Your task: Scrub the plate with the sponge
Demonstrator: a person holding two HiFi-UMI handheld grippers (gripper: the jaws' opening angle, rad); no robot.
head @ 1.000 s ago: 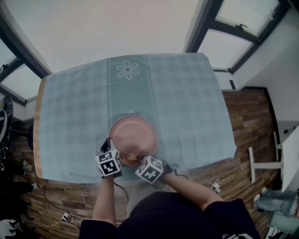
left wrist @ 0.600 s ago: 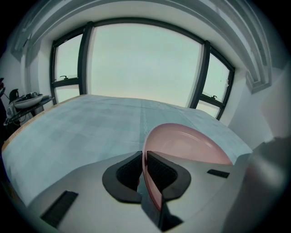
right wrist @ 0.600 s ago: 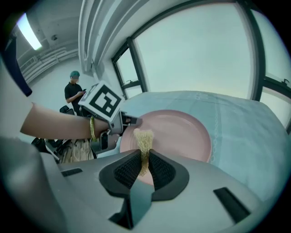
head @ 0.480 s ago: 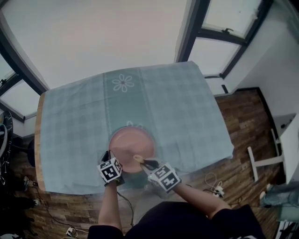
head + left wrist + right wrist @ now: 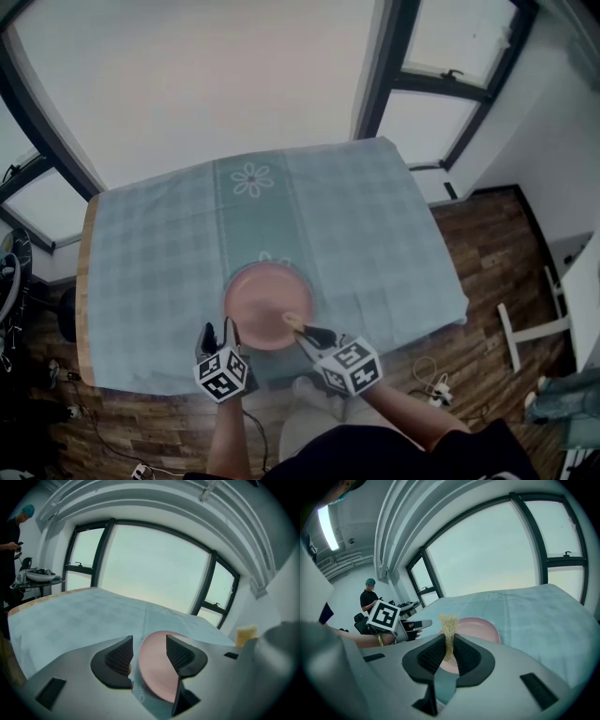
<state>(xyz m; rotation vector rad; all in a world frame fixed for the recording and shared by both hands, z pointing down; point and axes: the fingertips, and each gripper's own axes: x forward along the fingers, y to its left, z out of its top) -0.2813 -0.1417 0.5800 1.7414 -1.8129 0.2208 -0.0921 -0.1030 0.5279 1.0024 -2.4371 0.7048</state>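
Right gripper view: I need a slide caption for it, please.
Right gripper pinching a yellow sponge, the pink plate on the checked tablecloth just beyond.

Plate was the only obstacle on the table, near its front edge. Left gripper and right gripper flanked it closely. Open cloth lay beyond and to both sides.

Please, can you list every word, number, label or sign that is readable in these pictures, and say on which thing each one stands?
No words or numbers can be read in any view.
Left marker cube and right marker cube: only black-and-white square patterns, no letters.
Tablecloth: a flower drawing, no text.
Plate and sponge: no print visible.
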